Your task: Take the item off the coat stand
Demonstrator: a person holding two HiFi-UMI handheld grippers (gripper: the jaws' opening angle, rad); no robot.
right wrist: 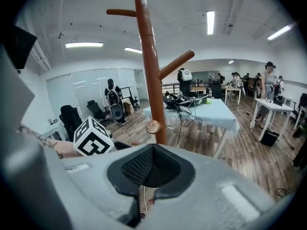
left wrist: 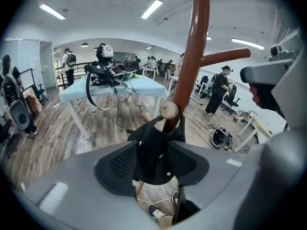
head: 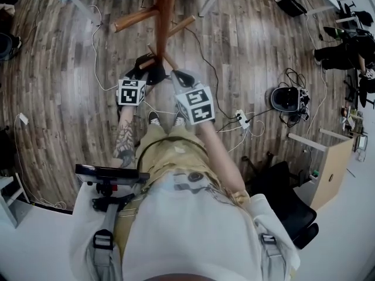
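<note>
On a coat stand (left wrist: 193, 56) peg, the left hand-held gripper (left wrist: 152, 175) pinches a black fabric item (left wrist: 156, 145); the right hand-held gripper (right wrist: 150, 170) is pressed together, empty

Coat stand (head: 166, 16) top cut by upper edge; black item (left wrist: 156, 152) kind unclear.
</note>
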